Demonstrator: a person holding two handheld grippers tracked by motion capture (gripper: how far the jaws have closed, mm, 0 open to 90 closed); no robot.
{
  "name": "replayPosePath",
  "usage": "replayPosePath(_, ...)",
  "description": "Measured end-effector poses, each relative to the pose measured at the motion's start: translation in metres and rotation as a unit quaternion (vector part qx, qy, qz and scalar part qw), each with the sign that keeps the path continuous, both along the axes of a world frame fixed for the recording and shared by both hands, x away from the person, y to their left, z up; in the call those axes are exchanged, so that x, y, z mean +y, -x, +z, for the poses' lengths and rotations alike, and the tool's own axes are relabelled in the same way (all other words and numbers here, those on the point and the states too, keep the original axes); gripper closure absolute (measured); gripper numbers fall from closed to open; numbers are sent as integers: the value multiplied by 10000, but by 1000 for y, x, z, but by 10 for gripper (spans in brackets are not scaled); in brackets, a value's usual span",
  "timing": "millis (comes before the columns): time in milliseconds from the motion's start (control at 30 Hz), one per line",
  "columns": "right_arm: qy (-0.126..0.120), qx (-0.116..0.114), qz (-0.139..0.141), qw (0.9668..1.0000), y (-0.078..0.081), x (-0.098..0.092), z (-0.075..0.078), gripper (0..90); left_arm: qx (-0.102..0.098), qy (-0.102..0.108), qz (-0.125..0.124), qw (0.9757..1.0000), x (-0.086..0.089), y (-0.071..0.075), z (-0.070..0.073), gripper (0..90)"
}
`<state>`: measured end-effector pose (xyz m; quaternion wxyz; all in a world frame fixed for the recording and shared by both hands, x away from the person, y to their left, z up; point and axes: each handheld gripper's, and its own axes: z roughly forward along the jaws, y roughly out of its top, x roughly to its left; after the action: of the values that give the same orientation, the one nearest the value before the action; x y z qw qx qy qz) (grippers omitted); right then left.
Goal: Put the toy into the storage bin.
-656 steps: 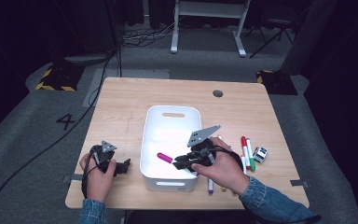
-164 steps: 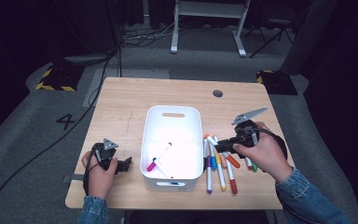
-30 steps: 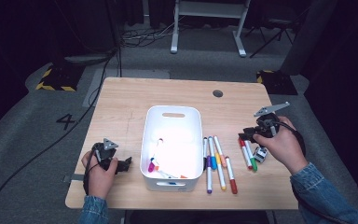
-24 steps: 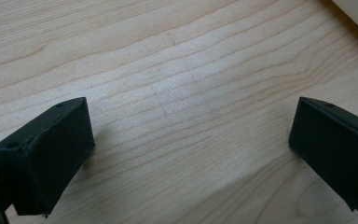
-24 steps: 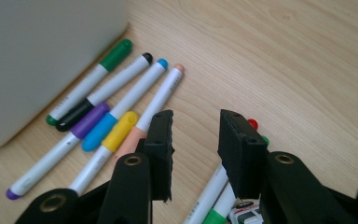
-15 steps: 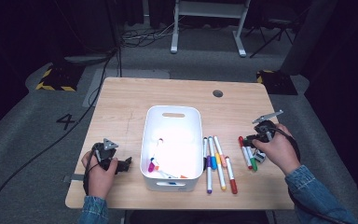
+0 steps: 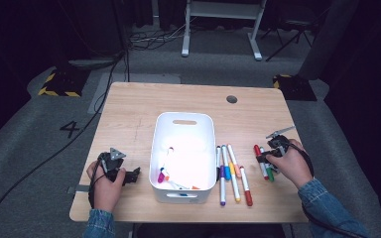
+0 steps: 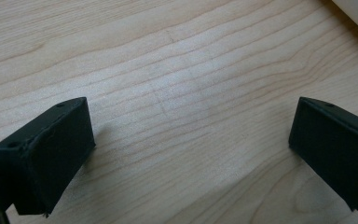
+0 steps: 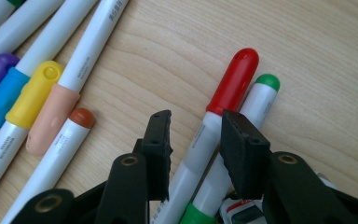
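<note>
My right gripper (image 7: 259,158) is low over the table's right side, its jaws on either side of a red-capped marker (image 9: 230,81) that lies flat on the wood. The pads (image 9: 161,140) stand slightly off its white barrel, so the gripper (image 9: 196,135) is open. A green-capped marker (image 9: 261,93) lies against the red one, partly under the right jaw. My left gripper (image 7: 131,174) rests near the front left edge, wide open (image 8: 191,135) over bare wood, holding nothing.
A white bin (image 7: 183,119) in the middle of the table (image 7: 129,114) holds a few markers (image 7: 164,171). A row of several markers (image 7: 228,171) lies between the bin and my right gripper, and their purple, blue, yellow and peach caps (image 9: 32,98) show at left.
My right hand has come down and slightly toward the front, from above the table's right edge onto the red and green markers. The left hand has stayed put.
</note>
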<state>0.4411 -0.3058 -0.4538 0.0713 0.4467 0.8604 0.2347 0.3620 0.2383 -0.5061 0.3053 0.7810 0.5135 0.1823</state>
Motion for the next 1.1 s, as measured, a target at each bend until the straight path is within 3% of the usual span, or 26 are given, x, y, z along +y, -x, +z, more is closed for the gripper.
replayPosePath(267,27,58,103,9999,0,10,-11,671,0,-3,0,10000,0,0,0,1)
replayPosePath(467,-74,112,157,9998,2,25,-16,750,1,4,11,10000,0,0,0,1)
replayPosePath(567,117,46,125,9998,5,32,-16,770,2,5,10,10000,0,0,0,1)
replayPosePath(700,150,47,56,9999,6,35,-15,771,2,6,9,10000,0,0,0,1)
replayPosePath(933,48,89,3,9999,6,33,-16,772,2,6,8,10000,0,0,0,1)
replayPosePath(1100,-222,54,-28,9997,8,31,-5,772,3,8,3,10000,0,0,0,1)
